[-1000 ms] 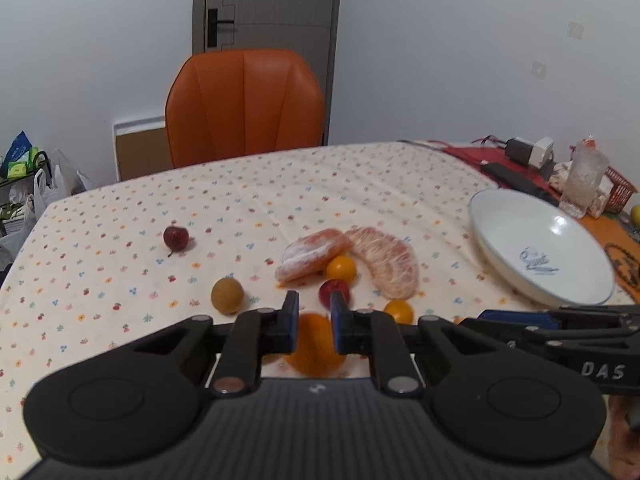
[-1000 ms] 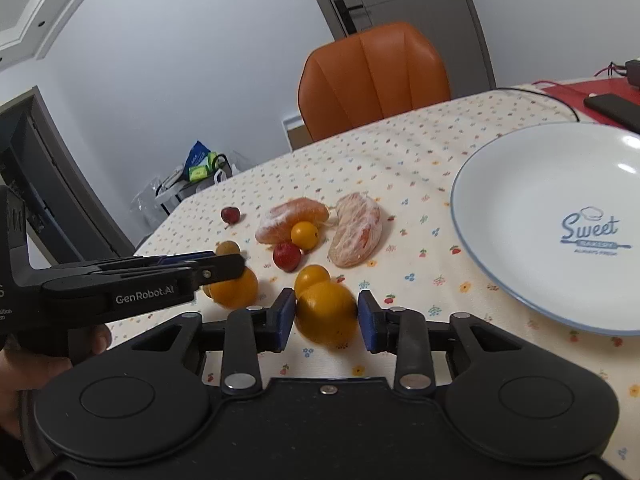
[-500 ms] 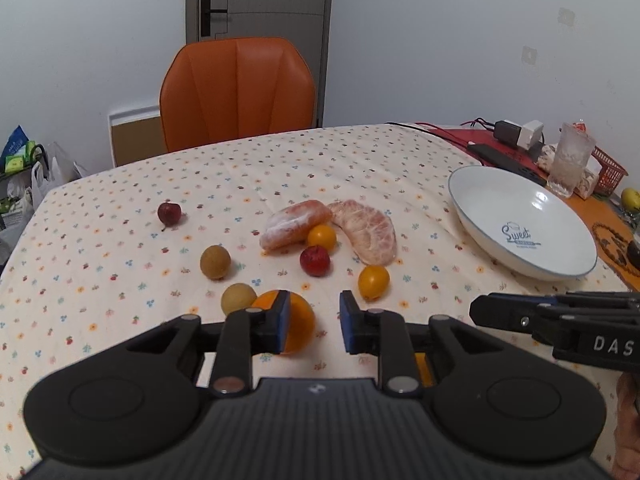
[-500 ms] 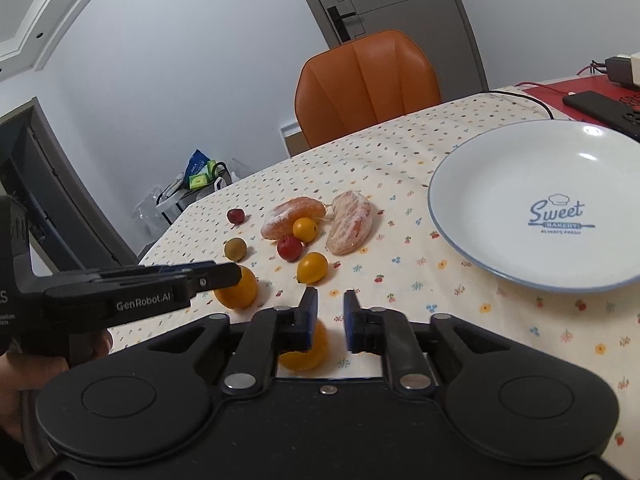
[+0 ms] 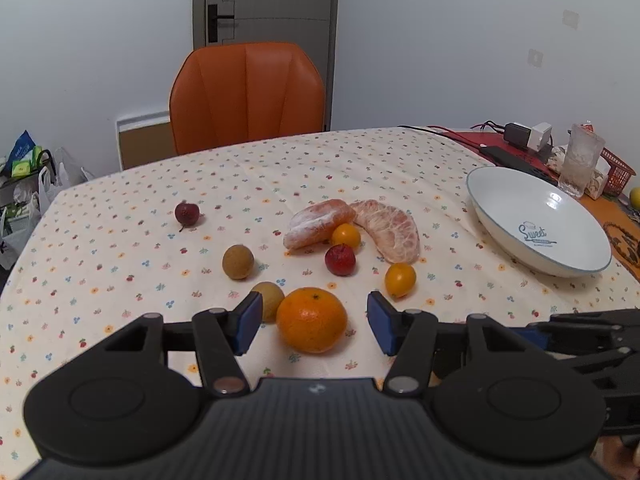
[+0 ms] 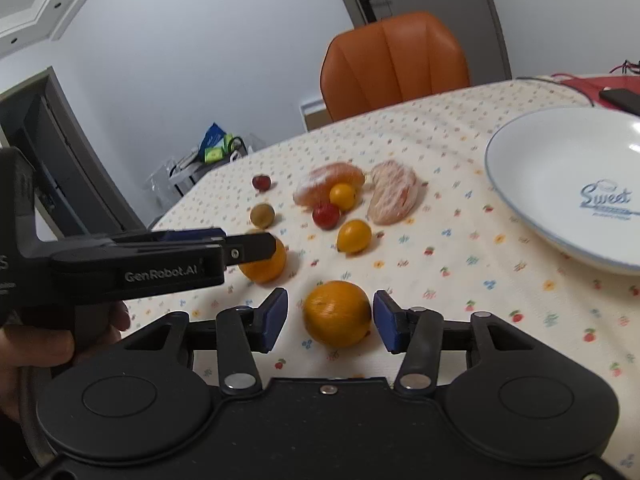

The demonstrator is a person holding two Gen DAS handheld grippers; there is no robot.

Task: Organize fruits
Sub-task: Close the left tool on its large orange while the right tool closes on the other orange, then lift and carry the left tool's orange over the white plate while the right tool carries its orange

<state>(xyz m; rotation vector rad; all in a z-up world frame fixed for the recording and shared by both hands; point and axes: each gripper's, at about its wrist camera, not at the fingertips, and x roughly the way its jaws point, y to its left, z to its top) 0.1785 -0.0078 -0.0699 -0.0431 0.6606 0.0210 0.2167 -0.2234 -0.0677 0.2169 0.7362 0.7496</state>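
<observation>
Fruit lies on the flowered tablecloth [image 5: 120, 264]. My left gripper [image 5: 314, 309] has its jaws opening around an orange mandarin [image 5: 312, 319], and gaps show on both sides. My right gripper [image 6: 330, 300] is opening too, and a second orange [image 6: 337, 313] rests on the cloth between its fingers without being pressed. Further back are two peeled citrus pieces [image 5: 318, 222] [image 5: 390, 230], two small yellow fruits [image 5: 400, 279], a red fruit [image 5: 340, 259], two brown longans [image 5: 238, 262] and a dark red fruit [image 5: 187, 213]. The white plate [image 5: 520, 204] at the right holds nothing.
An orange chair [image 5: 246, 92] stands behind the table. A glass [image 5: 580, 164], a red basket [image 5: 618, 172], chargers and a dark phone crowd the far right. Bags [image 5: 28, 184] sit on the floor past the table's left edge. A hand [image 6: 44, 344] holds the left gripper.
A second ago the right gripper was shut on an orange; that orange now lies on the cloth between open fingers. The left jaws, nearly shut before, have spread around the mandarin.
</observation>
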